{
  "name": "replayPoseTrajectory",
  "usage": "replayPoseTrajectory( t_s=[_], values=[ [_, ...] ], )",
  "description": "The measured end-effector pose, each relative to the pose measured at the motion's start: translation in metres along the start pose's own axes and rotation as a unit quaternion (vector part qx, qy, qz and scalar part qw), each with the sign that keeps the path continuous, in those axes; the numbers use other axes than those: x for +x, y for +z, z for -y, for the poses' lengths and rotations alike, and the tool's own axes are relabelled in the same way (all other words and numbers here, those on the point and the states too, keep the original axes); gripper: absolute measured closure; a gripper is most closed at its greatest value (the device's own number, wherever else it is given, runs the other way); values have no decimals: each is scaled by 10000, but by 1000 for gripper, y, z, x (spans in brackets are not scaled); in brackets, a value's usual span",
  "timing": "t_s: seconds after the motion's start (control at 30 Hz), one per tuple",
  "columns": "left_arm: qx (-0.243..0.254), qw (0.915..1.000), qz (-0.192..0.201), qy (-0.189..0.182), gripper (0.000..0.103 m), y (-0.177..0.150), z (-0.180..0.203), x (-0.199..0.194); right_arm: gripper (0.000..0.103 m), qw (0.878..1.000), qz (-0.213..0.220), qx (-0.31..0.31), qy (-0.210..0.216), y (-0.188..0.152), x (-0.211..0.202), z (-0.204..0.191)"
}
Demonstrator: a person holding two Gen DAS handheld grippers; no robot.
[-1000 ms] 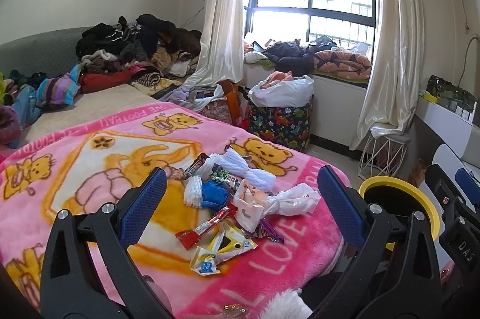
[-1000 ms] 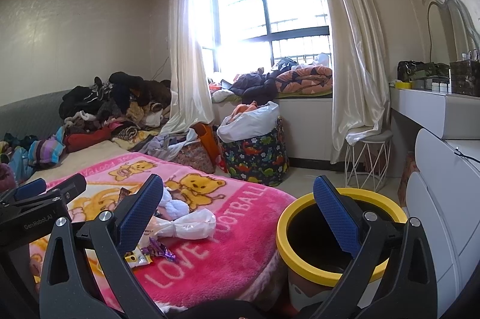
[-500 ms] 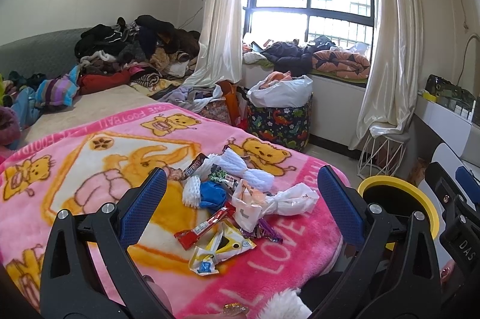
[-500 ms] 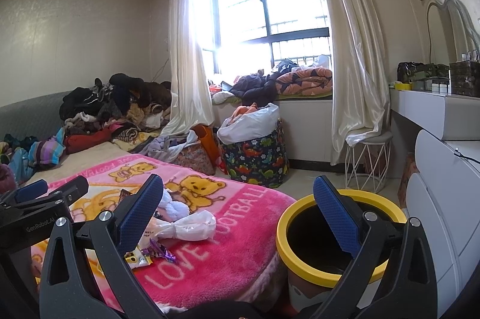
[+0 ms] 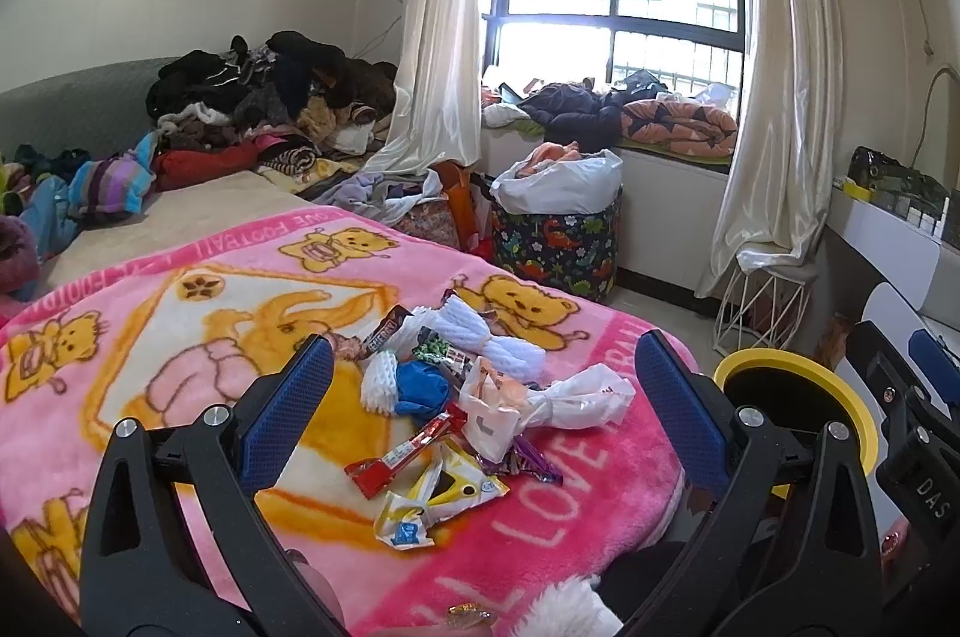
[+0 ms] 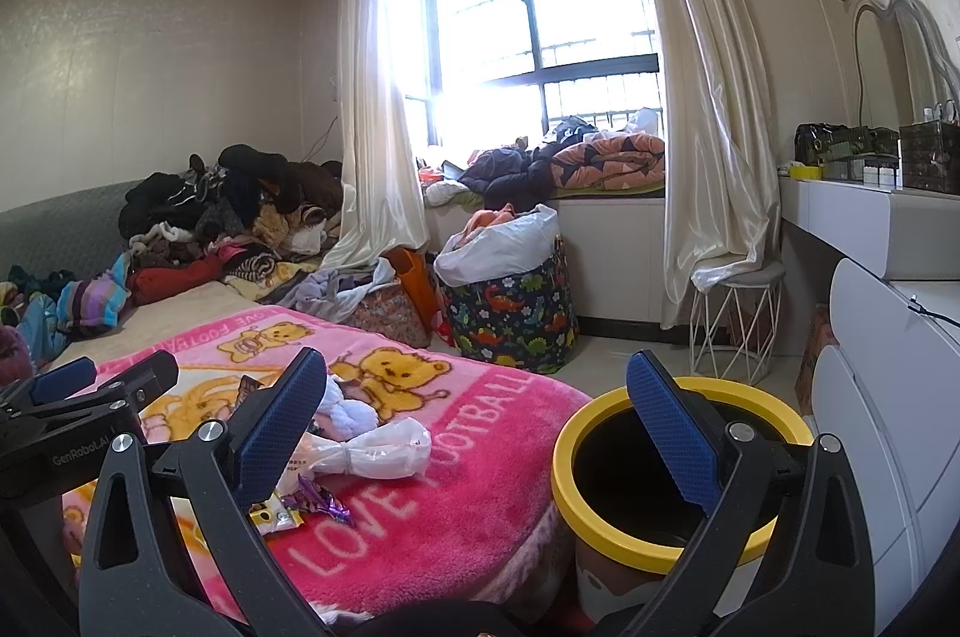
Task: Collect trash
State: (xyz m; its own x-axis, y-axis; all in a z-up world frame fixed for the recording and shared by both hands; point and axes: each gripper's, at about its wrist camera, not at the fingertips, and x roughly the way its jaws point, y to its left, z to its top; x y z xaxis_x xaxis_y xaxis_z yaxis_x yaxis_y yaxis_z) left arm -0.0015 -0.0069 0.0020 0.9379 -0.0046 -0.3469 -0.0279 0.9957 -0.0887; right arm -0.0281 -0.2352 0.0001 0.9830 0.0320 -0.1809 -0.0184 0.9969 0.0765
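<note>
A heap of trash lies on the pink bear blanket [image 5: 180,289]: a knotted white plastic bag [image 5: 579,397], a red wrapper [image 5: 399,454], a yellow-white packet [image 5: 435,499], a crumpled blue piece [image 5: 423,385] and white foam netting [image 5: 480,337]. My left gripper [image 5: 480,421] hovers open above and short of the heap, nothing between its fingers. My right gripper [image 6: 477,442] is open too, its right finger over the yellow-rimmed bin [image 6: 606,511] beside the bed. The knotted bag [image 6: 384,451] and a purple wrapper [image 6: 318,502] show in the right wrist view.
Clothes are piled at the bed's far end [image 5: 270,97]. A dinosaur-print basket [image 5: 555,241] with a white bag stands on the floor by the window seat. A white wire stool [image 6: 735,325] and a white dresser [image 6: 888,397] stand on the right.
Both views have shifted very slightly; the grippers stay open and the trash lies where it was.
</note>
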Motion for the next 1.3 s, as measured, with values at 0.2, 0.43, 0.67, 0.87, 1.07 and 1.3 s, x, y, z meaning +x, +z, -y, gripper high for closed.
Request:
replayPoseTrajectory(
  t_s=[0.2,0.43,0.67,0.87,1.07,1.3],
  values=[
    [16,10000,-2,-9,11,2,4,-5,6,10000,-2,6,-10,1,-1,0],
    [123,9999,-84,-26,11,1,13,1,6,10000,-63,-21,60,0,2,3],
    [43,9999,-89,126,11,3,-11,17,6,9990,-190,-179,368,0,18,-16],
    [-59,9992,-22,395,11,13,-38,28,6,9963,-308,-397,695,1,36,-46],
    [-160,9978,30,636,11,21,-64,36,6,9927,-421,-509,1010,5,50,-70],
    [-150,9973,30,713,11,27,-94,51,6,9906,-637,-450,1120,5,72,-83]
  ],
)
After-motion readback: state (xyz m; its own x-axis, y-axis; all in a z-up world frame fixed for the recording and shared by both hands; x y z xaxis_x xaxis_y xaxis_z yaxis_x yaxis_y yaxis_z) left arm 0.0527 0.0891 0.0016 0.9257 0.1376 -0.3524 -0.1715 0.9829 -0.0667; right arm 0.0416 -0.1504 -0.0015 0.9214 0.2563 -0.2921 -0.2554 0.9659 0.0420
